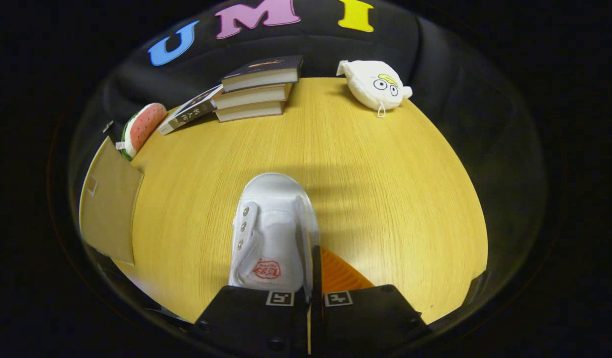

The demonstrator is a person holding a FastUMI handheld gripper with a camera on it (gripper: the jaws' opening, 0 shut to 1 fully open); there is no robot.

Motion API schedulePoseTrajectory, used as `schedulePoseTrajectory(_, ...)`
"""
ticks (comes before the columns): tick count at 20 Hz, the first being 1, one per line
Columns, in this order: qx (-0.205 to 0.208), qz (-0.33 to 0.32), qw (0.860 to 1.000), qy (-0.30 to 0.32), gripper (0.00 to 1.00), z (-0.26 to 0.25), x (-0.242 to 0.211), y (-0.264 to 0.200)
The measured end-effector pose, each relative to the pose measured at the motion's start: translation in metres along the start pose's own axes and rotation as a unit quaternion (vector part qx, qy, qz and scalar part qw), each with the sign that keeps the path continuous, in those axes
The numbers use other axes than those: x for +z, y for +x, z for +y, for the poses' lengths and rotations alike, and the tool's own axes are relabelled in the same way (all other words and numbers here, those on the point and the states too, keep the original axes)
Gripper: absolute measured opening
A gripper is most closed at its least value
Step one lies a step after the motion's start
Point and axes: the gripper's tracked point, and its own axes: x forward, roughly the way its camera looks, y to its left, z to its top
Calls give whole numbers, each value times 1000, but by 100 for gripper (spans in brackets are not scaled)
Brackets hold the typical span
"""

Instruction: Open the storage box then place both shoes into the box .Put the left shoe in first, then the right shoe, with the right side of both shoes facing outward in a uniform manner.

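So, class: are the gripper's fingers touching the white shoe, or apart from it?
Touching. In the gripper view the gripper has its fingers closed together on the side wall of the white shoe, pinching it just ahead of them above the wooden table.

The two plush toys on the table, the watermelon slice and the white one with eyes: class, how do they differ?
The watermelon plush is red and green, beside the cardboard box; the white plush has cartoon eyes and lies past the books. Both sit at the table's far edge, beyond the tool shut on the white shoe.

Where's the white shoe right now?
In the gripper view the white shoe hangs above the wooden table, its side wall pinched in the shut tool, toe pointing toward the stacked books.
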Motion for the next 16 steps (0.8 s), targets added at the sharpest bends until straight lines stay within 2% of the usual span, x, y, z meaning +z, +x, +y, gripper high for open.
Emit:
schedulePoseTrajectory(6, 34, -7, 998, 45, 6, 18, 11, -29)
schedulePoseTrajectory(9, 46, -26, 997, 56, 6, 33, 33, -54)
schedulePoseTrajectory(16, 96, -74, 992, 42, 6, 121, 95, -123)
